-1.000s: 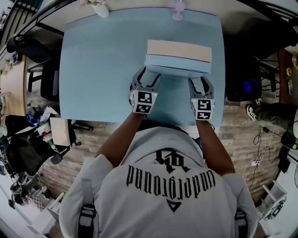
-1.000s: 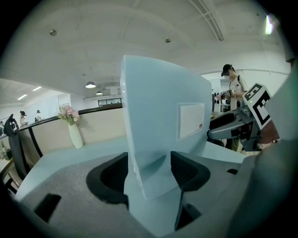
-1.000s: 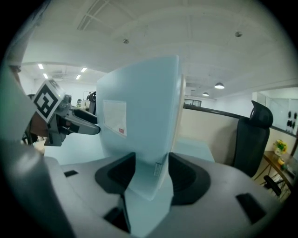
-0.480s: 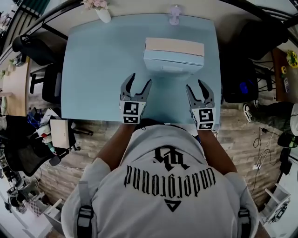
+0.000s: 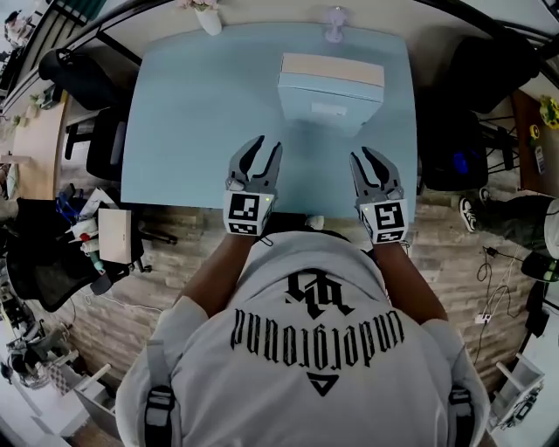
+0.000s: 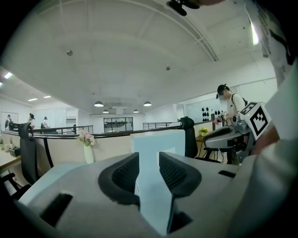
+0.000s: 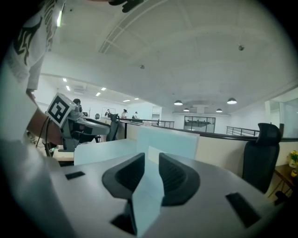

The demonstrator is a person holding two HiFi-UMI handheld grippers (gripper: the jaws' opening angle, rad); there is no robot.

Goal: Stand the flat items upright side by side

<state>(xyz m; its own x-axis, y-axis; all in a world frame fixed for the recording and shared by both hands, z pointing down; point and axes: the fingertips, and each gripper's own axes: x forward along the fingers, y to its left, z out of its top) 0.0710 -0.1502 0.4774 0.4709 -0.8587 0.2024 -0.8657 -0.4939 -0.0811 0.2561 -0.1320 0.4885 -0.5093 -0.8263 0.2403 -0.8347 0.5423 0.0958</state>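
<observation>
While both pairs of jaws had just been closing, nothing stood between them: the left gripper (image 5: 266, 147) and the right gripper (image 5: 367, 155) each hovered empty over the near part of the table (image 5: 201, 113), pads a narrow gap apart.

The pale blue flat item (image 5: 330, 98) stood upright toward the far right of the table, with a beige flat item (image 5: 332, 68) close behind it; you could not tell whether they touched. You should have judged both as stiff, light and smooth-faced, and apt to tip on a narrow base. The sound hold was across the thickness, at a side edge.

Bare tabletop lay between the grippers and the items. The table's right edge ran near them, and a flower vase (image 5: 208, 17) stood at the far edge.
</observation>
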